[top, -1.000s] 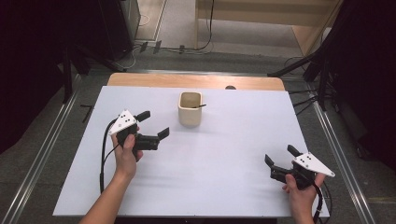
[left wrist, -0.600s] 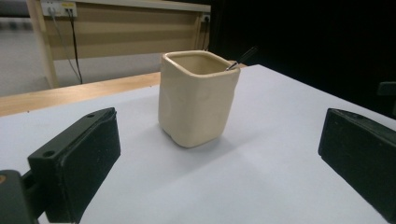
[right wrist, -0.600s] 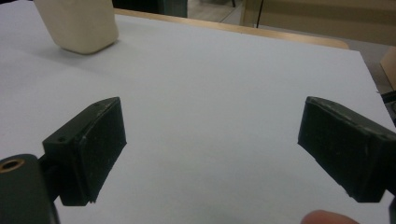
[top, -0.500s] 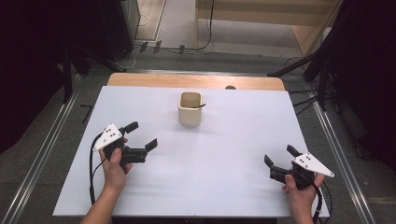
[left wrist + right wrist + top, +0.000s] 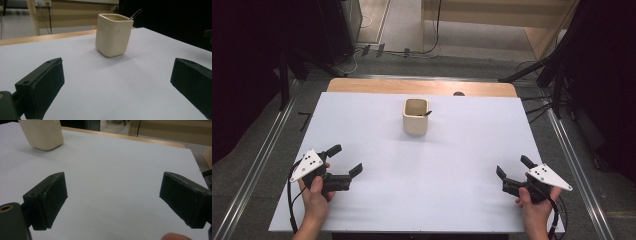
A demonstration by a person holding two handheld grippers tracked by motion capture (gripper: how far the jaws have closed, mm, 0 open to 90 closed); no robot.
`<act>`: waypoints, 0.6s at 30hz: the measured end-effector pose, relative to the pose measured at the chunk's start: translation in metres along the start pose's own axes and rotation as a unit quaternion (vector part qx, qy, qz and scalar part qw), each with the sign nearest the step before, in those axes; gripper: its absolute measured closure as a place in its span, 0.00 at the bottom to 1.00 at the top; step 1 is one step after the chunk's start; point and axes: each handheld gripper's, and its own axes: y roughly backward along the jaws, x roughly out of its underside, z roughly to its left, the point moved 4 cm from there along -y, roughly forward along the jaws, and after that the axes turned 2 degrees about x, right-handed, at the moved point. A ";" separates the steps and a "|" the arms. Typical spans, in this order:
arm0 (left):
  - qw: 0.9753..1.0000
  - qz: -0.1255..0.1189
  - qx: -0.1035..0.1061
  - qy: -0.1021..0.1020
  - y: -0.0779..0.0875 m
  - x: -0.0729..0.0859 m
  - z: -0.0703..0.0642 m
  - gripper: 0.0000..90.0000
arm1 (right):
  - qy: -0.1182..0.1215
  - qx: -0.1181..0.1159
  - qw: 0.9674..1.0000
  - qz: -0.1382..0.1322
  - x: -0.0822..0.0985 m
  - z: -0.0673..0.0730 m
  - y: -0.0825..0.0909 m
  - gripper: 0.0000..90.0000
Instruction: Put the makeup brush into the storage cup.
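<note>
Over the last second the left tongs [image 5: 346, 161] pull back from near the cream cup [image 5: 416, 117] toward the near left edge of the tabletop [image 5: 452, 200], while the right tongs [image 5: 512, 170] rest at the near right. Both tongs stand wide apart and empty, so the work looks finished or paused. Upright at the far middle with a thin dark utensil [image 5: 135, 14] inside, the cup is well apart from both.
</note>
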 end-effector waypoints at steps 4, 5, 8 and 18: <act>1.000 -0.002 -0.011 0.001 0.010 0.003 0.006 0.00 | 0.001 0.000 1.000 -0.001 0.000 0.000 0.000 0.10; 1.000 0.000 -0.015 -0.001 0.012 0.004 0.007 0.00 | 0.002 0.001 1.000 -0.001 0.000 0.000 0.000 0.10; 1.000 0.004 -0.026 -0.007 0.019 0.008 0.009 0.00 | 0.002 0.003 1.000 -0.002 -0.001 0.000 0.001 0.10; 0.999 0.000 -0.049 0.002 0.045 0.015 0.025 0.00 | 0.001 0.002 1.000 -0.001 -0.001 0.001 0.001 0.10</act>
